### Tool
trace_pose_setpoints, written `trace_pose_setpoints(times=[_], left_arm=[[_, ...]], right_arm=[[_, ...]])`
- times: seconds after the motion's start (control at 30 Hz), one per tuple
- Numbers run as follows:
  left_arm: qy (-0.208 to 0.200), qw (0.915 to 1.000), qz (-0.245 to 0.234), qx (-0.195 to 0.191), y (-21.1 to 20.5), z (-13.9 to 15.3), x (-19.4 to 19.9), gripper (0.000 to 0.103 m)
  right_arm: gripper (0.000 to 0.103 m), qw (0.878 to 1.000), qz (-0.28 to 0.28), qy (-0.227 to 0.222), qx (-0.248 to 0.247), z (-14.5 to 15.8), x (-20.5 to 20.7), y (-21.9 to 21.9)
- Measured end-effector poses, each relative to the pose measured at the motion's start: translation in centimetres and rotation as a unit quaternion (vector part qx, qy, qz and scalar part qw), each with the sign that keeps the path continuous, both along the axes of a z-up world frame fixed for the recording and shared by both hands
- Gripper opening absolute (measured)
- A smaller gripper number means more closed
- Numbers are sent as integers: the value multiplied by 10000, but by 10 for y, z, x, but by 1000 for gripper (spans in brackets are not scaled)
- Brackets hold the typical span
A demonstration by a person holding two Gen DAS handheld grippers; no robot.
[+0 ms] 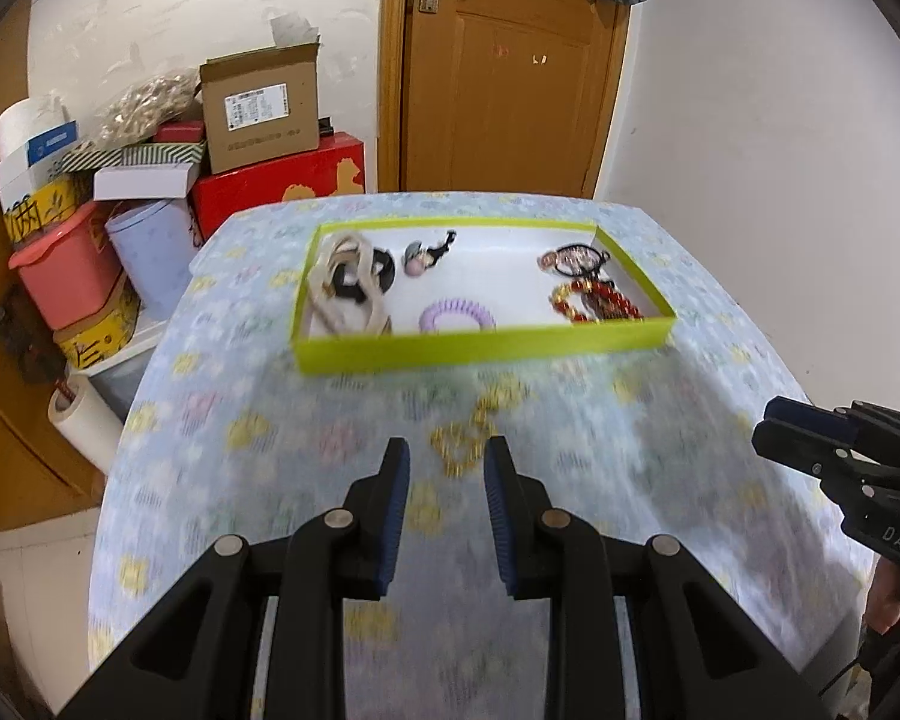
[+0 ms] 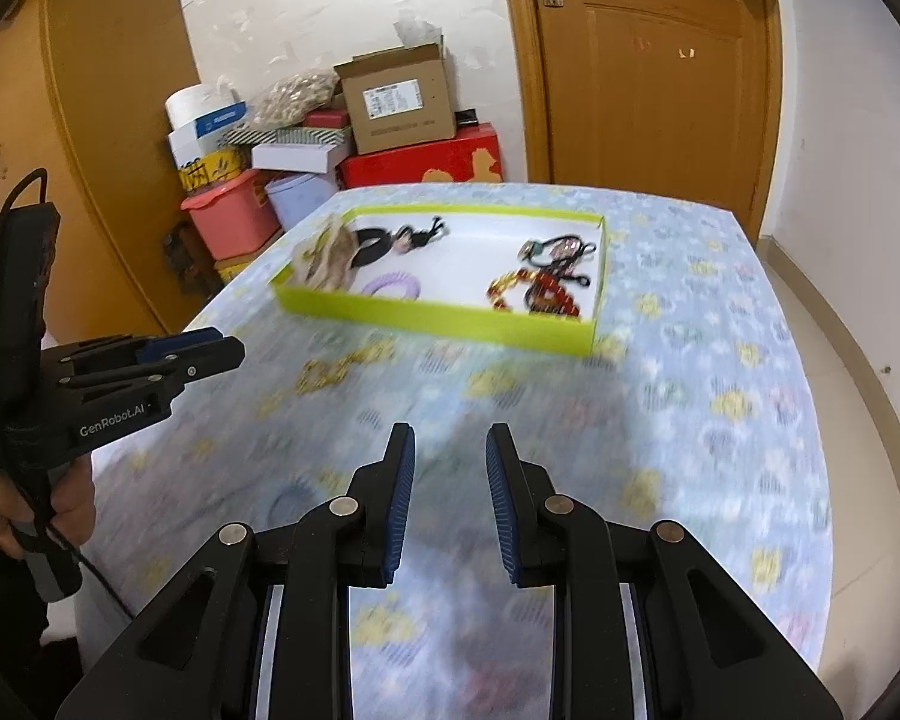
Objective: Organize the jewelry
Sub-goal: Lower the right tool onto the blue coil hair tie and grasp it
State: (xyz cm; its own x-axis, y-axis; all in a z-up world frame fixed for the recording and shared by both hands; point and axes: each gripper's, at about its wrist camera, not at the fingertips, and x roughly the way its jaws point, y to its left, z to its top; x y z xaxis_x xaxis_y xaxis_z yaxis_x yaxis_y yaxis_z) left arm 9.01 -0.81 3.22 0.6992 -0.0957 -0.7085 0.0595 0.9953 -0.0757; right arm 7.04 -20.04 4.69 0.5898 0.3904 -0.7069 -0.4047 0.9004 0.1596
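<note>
On the tabletop (image 1: 660,450), nearest: left gripper (image 1: 447,456) released, jaws apart and empty, aimed at the gold chain (image 1: 471,435) lying loose just ahead of its tips. Right gripper (image 2: 450,441) also released, empty, off to the side, over bare cloth. Beyond the chain sits the tray (image 1: 480,345), already holding other pieces. Likely step: pick up the chain. Best to come down low, straddle a bunched part, close fully, since thin links slip. Lift clear of the near tray wall before dropping it inside.

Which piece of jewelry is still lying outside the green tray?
The gold chain, lying on the floral tablecloth just ahead of the left gripper; all other pieces sit inside the green tray.
</note>
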Motion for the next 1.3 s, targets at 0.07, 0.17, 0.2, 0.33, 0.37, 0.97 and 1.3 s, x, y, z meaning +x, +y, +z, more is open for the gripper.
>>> trace_pose_setpoints(times=[0.07,0.17,0.2,0.33,0.37,0.97,1.3], left_arm=[[18,10000,20,-1,1,-3,-14,27],[52,10000,21,-18,4,-7,-29,27],[68,10000,30,-31,4,-8,-34,27],[119,9999,60,-97,5,-13,-49,27],[125,9999,62,-98,6,-14,-52,27],[151,9997,93,-167,6,-18,-63,27],[185,9995,136,-216,13,-23,-58,27]], right_arm=[[25,10000,53,38,18,-2,-12,2],[25,9999,125,80,11,-5,-25,5],[25,9998,148,94,11,-6,-30,7],[25,9997,191,151,46,-10,-41,10],[25,9997,199,164,47,-11,-43,10],[26,9990,319,318,-38,-19,-50,22],[26,9981,372,470,-151,-29,-42,34]])
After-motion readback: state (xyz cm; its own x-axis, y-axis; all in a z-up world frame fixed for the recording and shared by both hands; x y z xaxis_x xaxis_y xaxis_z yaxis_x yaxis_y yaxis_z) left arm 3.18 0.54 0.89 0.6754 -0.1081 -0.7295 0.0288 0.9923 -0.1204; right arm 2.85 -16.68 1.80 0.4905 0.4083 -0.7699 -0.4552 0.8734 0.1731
